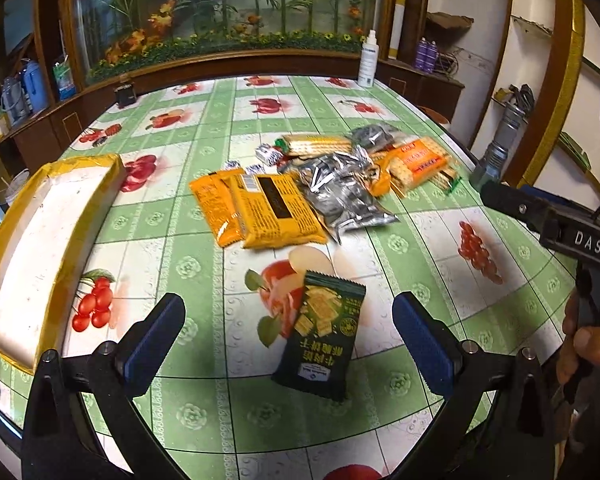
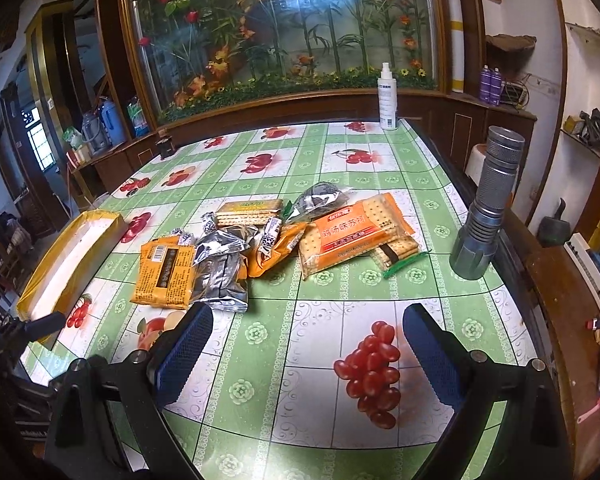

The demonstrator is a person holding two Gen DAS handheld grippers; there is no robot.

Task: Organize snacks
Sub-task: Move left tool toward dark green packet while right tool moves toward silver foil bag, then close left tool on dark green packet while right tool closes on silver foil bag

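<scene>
Both grippers gape empty over fruit-print tablecloth below floral mural.

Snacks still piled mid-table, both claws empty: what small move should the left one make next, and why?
Probably lower the left claw onto the dark green cracker packet and close. The packet lies alone between its open fingers, apart from the pile, nearest of all, and the yellow-edged box waits just to the left.

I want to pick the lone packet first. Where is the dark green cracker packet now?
In the left wrist view, the dark green cracker packet lies alone on the tablecloth, between the open left gripper's fingers, nearer than the yellow packets.
</scene>
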